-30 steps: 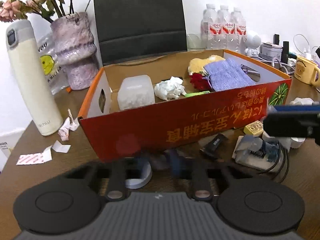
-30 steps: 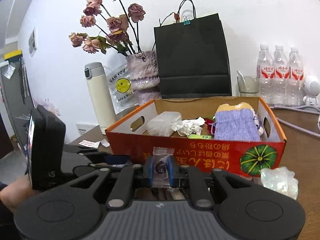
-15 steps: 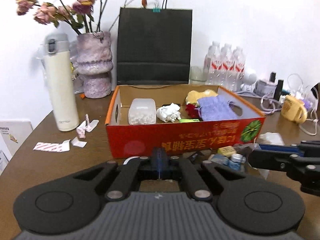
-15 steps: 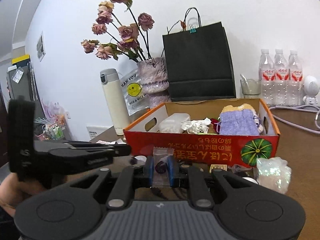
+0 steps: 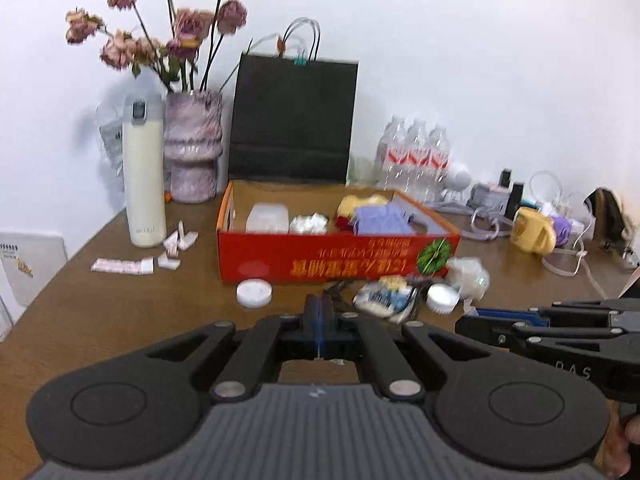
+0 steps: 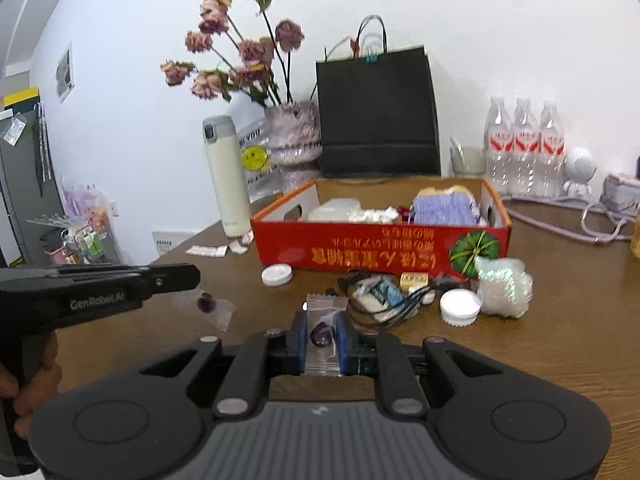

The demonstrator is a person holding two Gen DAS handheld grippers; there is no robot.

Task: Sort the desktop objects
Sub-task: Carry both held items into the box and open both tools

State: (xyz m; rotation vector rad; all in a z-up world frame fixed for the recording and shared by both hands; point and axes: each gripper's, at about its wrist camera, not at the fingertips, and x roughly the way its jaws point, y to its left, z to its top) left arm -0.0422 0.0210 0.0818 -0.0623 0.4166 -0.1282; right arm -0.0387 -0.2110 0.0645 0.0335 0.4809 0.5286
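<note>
The right gripper (image 6: 323, 336) pinches a clear plastic sachet with a dark purple lump inside (image 6: 322, 332), held above the brown wooden table (image 6: 560, 340), short of the red cardboard box (image 6: 380, 246). The left gripper (image 5: 319, 312) has its fingers pressed together, holding nothing.

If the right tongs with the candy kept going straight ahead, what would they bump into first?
Probably the cable tangle just beyond the right tongs, which grip a wrapped candy. Behind it stands the red box. Depth is hard to judge.
</note>
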